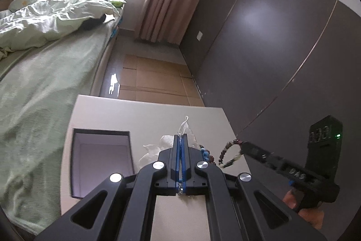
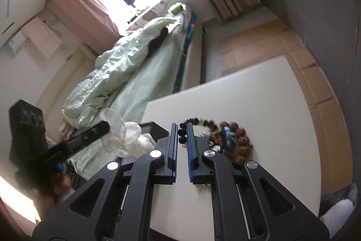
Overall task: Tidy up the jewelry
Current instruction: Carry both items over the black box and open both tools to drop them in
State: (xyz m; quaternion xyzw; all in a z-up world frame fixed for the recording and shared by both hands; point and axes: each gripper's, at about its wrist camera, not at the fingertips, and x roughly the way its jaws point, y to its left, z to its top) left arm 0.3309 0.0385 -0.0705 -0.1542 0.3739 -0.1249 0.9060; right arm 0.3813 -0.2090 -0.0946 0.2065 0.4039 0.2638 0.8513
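Observation:
My left gripper (image 1: 180,136) is shut on a clear plastic bag (image 1: 183,125), held above the white table (image 1: 146,114). In the right wrist view the left gripper (image 2: 108,124) and the crumpled bag (image 2: 117,128) show at the left. My right gripper (image 2: 182,125) is shut on a beaded bracelet (image 2: 198,121) of dark and pale beads, whose loop hangs from the jaws. From the left wrist view, the right gripper (image 1: 242,144) holds the bracelet (image 1: 222,151) beside the table's right edge. More bracelets (image 2: 237,141) lie in a pile on the table. An open dark box (image 1: 101,157) sits at the left.
A bed with pale green bedding (image 1: 45,42) runs along the table's left. Flattened cardboard (image 1: 153,78) covers the floor beyond the table. A dark wardrobe (image 1: 270,37) stands at the right, pink curtains (image 1: 162,3) behind. A person's hand (image 1: 291,200) grips the right tool.

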